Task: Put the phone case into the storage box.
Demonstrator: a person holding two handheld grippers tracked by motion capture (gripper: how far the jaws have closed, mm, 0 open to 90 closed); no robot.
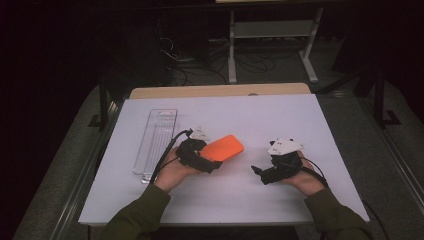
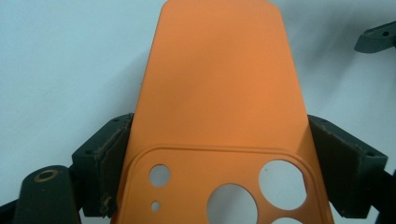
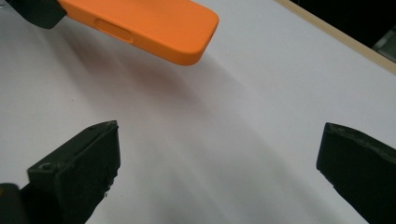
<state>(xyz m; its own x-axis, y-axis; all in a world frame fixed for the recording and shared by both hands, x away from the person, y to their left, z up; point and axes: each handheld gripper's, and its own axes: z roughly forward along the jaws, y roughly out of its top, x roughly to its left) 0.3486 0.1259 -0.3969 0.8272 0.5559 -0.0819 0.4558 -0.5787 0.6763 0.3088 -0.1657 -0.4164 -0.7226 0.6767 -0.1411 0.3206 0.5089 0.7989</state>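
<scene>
On the high view, two sleeved forearms come in from six o'clock onto the white desk. The left tongs are clamped on the orange case, gripping its camera-hole end by the two long edges; in the left gripper view the pads press on either side of the case, whose holed end lies nearest and whose plain end runs off toward twelve o'clock. The case is held just off the desk, near its middle, its free end pointing toward two o'clock from the left hand.

The right tongs sit at three o'clock of the case, well apart from it, pointing toward nine o'clock. Their jaws stand wide apart with nothing between them; in the right gripper view the bare desk shows through the gap, and the case hangs farther off at eleven o'clock, casting a soft shadow on the sheet.

Farther out, at ten o'clock of the left hand, a clear tray lies lengthwise on the desk, running toward twelve o'clock.
</scene>
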